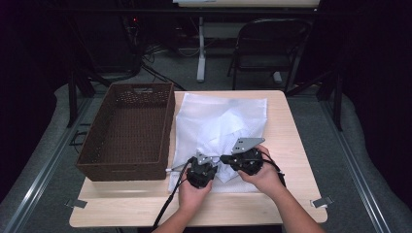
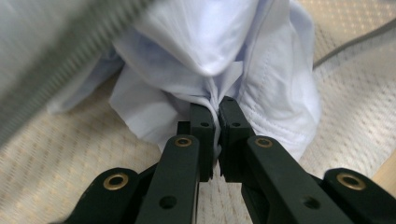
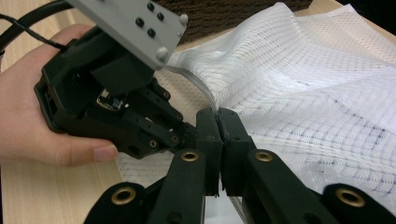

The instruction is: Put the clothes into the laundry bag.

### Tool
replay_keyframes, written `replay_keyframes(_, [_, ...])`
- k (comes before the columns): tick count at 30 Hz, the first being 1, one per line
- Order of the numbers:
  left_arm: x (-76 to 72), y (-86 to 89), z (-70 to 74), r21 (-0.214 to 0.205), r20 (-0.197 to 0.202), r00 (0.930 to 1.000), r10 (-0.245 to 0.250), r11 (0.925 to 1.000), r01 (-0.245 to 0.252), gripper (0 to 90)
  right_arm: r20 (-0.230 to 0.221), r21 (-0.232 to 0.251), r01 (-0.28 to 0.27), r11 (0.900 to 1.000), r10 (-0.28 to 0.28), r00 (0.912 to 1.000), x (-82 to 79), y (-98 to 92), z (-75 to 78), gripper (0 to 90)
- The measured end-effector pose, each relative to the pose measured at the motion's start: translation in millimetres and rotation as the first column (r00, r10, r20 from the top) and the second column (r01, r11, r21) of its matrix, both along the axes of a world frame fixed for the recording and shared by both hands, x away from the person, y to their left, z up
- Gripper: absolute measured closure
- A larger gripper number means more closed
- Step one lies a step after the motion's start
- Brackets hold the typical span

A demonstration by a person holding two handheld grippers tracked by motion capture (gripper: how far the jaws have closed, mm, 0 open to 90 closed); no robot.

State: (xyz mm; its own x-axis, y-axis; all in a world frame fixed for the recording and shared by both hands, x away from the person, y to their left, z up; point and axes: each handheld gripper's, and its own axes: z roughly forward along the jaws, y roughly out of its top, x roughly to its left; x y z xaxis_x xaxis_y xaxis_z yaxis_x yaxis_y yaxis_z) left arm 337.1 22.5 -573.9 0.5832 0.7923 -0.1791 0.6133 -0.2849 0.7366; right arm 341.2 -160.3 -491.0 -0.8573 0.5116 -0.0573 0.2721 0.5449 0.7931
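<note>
Presently catalogued, largest first.

Worktop [image 1: 291, 145]: light wood, square, carrying everything below.

Woven basket [image 1: 127, 131]: dark brown, on the left half, long axis running near to far, nothing seen inside it.

Mesh laundry bag [image 1: 221, 121]: white, lying flat to the right of the basket, touching its side, long axis near to far; its near edge is bunched up where both grippers meet it.

White garment [image 2: 210, 42]: gathered in folds at the bag's near end, apparently going into or coming out of it.

Right gripper [image 3: 218, 114]: jaws pressed together on the bag's mesh edge, at the near middle of the bag.

Left gripper [image 2: 218, 105]: jaws pinching a fold of the white garment, just left of the right gripper, almost touching it.

Judgement: the basket lies left and far of both grippers, the left hand nearer to it.
</note>
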Motion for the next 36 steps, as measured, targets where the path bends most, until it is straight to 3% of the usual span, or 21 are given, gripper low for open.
replay_keyframes(12, [11.4,3.2,12.4,-0.035,0.009,0.9994,0.034,0.9988,-0.034,86.5,-0.001,-0.002,-0.007,1.0,0.007,1.0,-0.9,1.2,0.5,88.4])
replay_keyframes(36, [28.3,2.6,14.4,-0.072,0.015,0.9955,0.094,0.9931,-0.093,86.3,0.0,-0.004,-0.029,0.9996,0.029,0.9996,-4.5,6.1,2.1,88.4])
